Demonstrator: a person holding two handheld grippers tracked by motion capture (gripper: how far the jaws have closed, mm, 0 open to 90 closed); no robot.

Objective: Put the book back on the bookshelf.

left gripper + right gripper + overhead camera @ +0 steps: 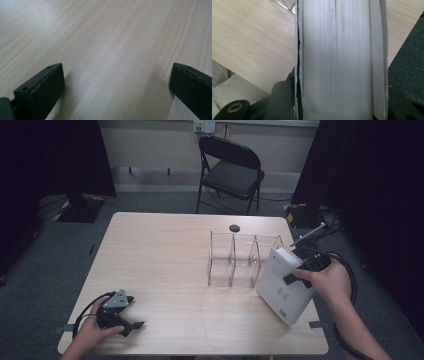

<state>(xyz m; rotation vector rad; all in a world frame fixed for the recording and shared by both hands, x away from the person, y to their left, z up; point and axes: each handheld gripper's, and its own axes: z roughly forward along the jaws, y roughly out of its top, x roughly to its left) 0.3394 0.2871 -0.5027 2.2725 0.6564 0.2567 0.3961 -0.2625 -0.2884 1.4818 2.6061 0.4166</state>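
One thick white book (286, 285) sits clamped in my right claw (298, 276), tilted over the tabletop's (165, 260) right edge beside the clear organizer (235, 260). It looks heavy and stiff with slick covers, so I judge a grip across the covers near the spine safest. My left claw (131, 316) rests open, empty.

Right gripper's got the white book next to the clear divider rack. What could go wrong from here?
1. The right gripper clamps the book near one edge while it hangs tilted over the table; it may pivot or slip.
2. The clear rack sits close beside the book; a swing could knock it.
3. The left gripper rests open far away, unable to steady anything.
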